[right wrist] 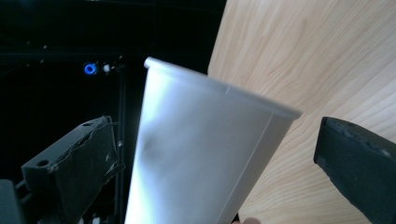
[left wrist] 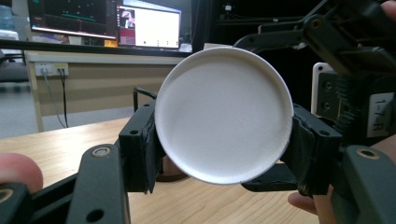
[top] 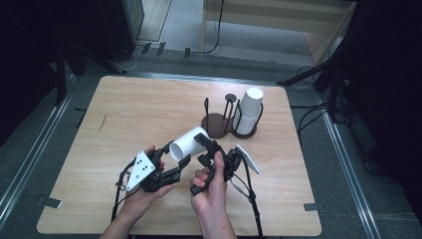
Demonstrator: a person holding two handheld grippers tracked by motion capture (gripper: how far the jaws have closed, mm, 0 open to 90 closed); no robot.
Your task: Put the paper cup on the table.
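A white paper cup (top: 188,141) is held tilted above the table's front middle. My left gripper (top: 178,155) is shut on its base end. In the left gripper view the cup's round bottom (left wrist: 224,114) faces the camera, and both jaws of the left gripper (left wrist: 226,151) press on its sides. My right gripper (top: 205,149) stands open around the cup. In the right gripper view the cup's wall (right wrist: 201,149) stands between the jaws of the right gripper (right wrist: 217,163), with a gap on each side.
A dark brown cup holder (top: 217,124) with wire posts stands right of the table's centre, and a stack of white cups (top: 250,110) sits in its right ring. A desk with monitors (left wrist: 102,21) lies beyond the table.
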